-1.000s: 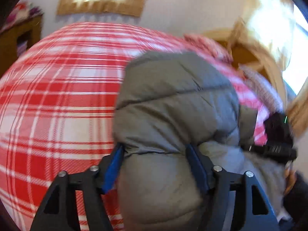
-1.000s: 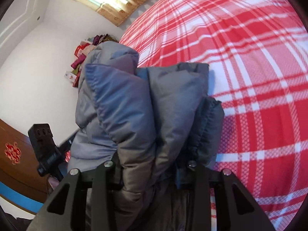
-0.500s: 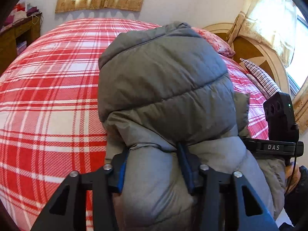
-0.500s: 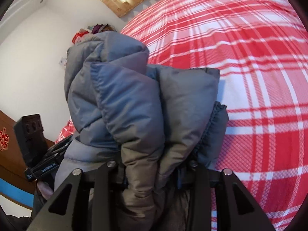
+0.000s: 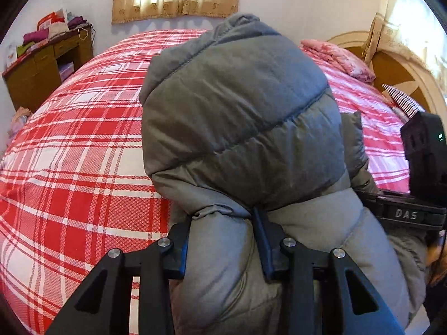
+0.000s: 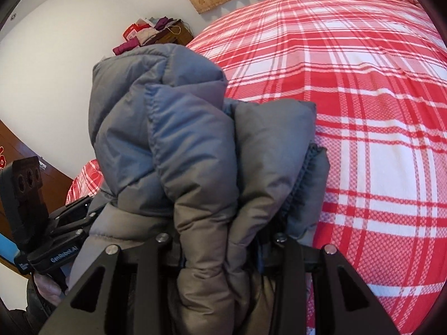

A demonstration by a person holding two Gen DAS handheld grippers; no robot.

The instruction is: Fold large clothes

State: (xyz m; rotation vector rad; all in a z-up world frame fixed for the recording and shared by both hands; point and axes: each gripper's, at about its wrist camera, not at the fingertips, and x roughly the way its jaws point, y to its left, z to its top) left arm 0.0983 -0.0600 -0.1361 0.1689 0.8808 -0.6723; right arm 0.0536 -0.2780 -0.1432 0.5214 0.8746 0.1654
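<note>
Left jaws closed onto jacket [image 5: 237, 128].

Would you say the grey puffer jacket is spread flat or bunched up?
Bunched: the jacket stands in thick folds above the plaid bed.

My left gripper [image 5: 223, 240] pads half buried in jacket [image 5: 237, 117] folds, jacket's lower part cut off below, bed [image 5: 83, 139] behind it hidden.

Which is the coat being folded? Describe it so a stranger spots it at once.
Start from the bed with its red-and-white plaid cover. At its near edge, the left gripper and right gripper each pinch a bunch of the coat. It is grey, puffy and quilted, the only plain, unpatterned cloth against the plaid.
</note>
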